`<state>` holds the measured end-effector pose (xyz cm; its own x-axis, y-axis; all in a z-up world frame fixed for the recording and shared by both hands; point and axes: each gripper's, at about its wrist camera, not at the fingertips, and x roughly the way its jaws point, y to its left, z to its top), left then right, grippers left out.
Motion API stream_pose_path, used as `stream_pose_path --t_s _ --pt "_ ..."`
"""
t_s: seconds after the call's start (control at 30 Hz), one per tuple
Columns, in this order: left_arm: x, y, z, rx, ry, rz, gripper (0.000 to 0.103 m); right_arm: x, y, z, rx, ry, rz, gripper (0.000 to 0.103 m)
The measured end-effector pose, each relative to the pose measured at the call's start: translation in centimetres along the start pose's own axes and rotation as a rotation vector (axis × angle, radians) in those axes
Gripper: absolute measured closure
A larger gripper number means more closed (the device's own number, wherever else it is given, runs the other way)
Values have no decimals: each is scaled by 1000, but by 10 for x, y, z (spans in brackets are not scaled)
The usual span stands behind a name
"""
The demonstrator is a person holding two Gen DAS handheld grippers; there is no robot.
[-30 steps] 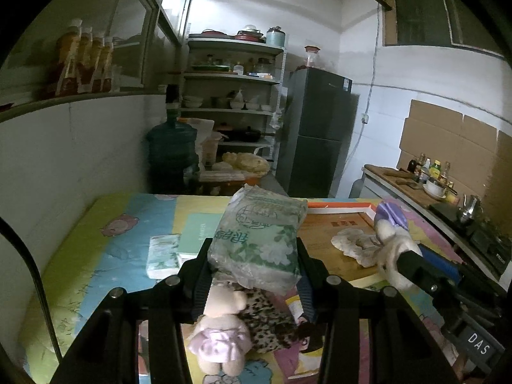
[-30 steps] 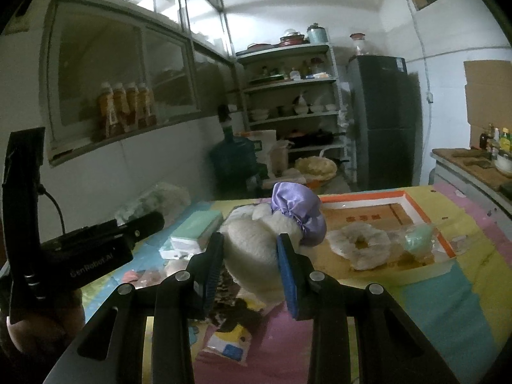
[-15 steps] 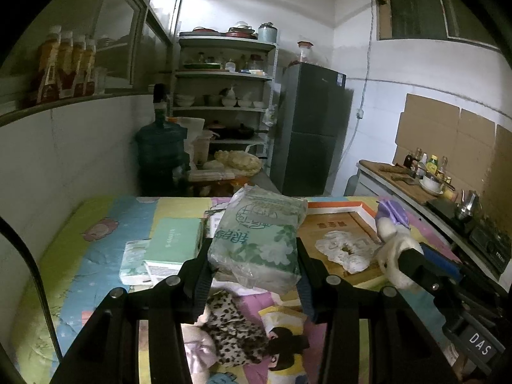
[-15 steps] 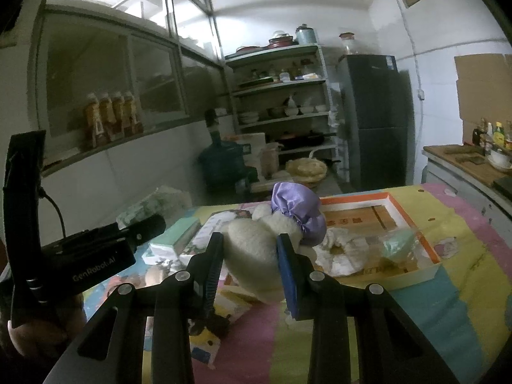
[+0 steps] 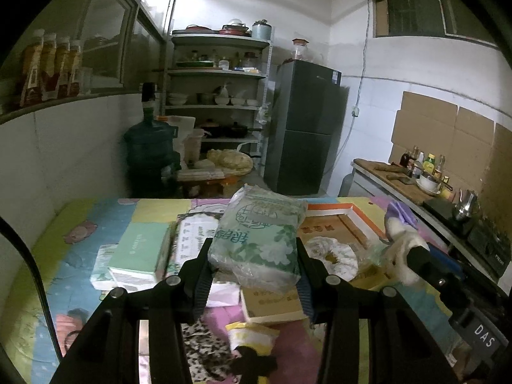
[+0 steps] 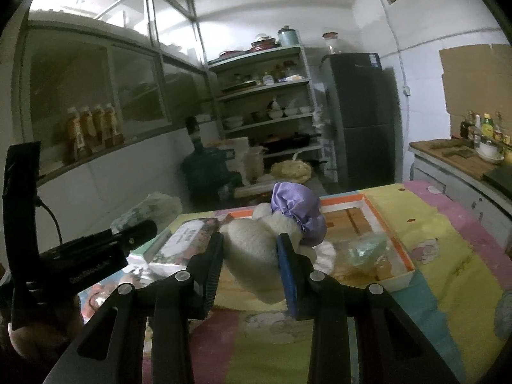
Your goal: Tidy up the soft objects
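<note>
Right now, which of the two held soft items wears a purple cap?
The white plush toy, clamped in the right hand-held gripper. The left hand-held gripper holds a green tissue pack, which has no cap.

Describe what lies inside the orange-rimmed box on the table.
The box holds a white ring-shaped cloth and a clear bag with something pale green inside. The plush in the right claw covers the box's near left part.

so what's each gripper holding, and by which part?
Left gripper: green tissue pack, by its sides. Right gripper: white plush toy, across its body.
</note>
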<state>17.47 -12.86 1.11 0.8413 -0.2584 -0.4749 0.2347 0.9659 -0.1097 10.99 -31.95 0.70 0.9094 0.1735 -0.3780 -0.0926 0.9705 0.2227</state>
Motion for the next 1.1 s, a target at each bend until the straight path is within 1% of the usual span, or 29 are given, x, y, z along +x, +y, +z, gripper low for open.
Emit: stream_pose_path --t_s 0.53,0.83,1.1 --pt "42 -34 4 -24 42 -16 57 6 -53 18 0 -26 -56 68" --pt "71 -46 7 -42 79 -14 57 23 -73 27 1 -16 -66 68" --pt "95 -54 11 -50 99 7 57 44 -86 33 -11 3 -54 68"
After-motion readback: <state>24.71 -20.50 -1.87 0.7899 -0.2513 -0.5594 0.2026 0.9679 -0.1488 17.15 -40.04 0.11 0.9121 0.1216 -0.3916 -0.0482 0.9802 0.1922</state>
